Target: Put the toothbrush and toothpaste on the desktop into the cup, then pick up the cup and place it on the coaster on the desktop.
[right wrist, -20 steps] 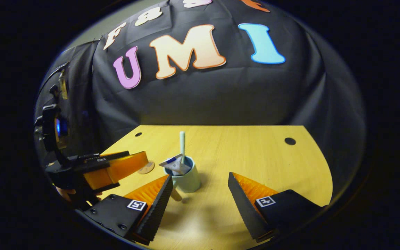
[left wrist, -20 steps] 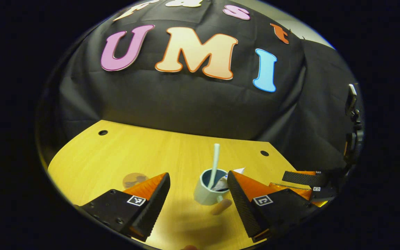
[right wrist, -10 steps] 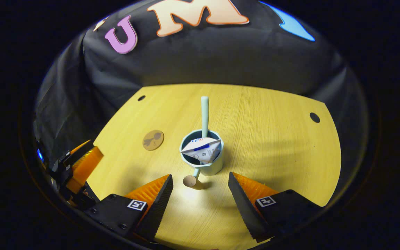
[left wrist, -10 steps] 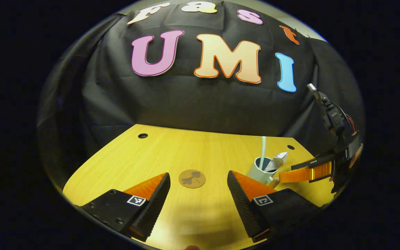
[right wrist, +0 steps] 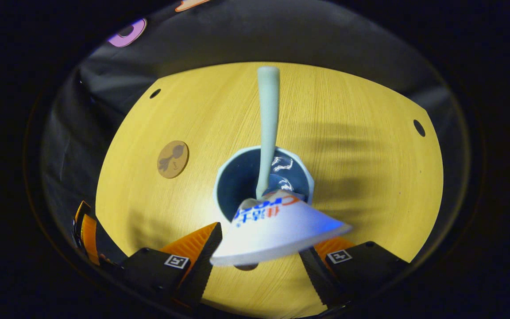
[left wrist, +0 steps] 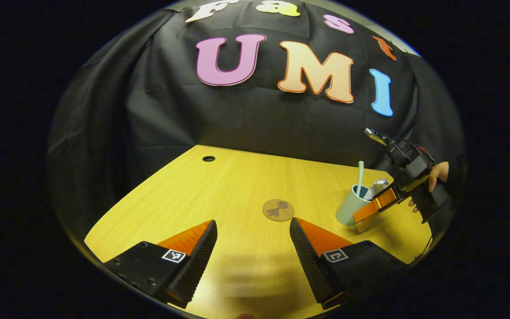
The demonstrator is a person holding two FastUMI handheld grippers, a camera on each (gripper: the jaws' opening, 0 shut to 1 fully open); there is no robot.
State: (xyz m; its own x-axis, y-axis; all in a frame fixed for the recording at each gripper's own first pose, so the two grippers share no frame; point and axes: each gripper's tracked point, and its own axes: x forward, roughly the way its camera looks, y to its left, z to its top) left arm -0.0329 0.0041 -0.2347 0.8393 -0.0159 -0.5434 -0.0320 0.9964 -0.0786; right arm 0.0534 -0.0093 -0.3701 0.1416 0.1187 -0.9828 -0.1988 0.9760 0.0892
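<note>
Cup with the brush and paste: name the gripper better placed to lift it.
Right. The right gripper is down at the cup, fingers open around its handle side. The left gripper hangs open, nearer the coaster.

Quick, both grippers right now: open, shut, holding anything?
Left gripper: open, holding nothing.
Right gripper: open, down around the cup, not clamped.

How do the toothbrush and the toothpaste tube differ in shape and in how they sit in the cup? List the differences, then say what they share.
The toothbrush is a thin pale rod; the toothpaste tube is white, printed, and fans out to a wide flat end. The toothbrush stands near upright and rises higher above the cup; the toothpaste tube leans toward the right gripper. Both are already in the cup, poking out over its rim.
</note>
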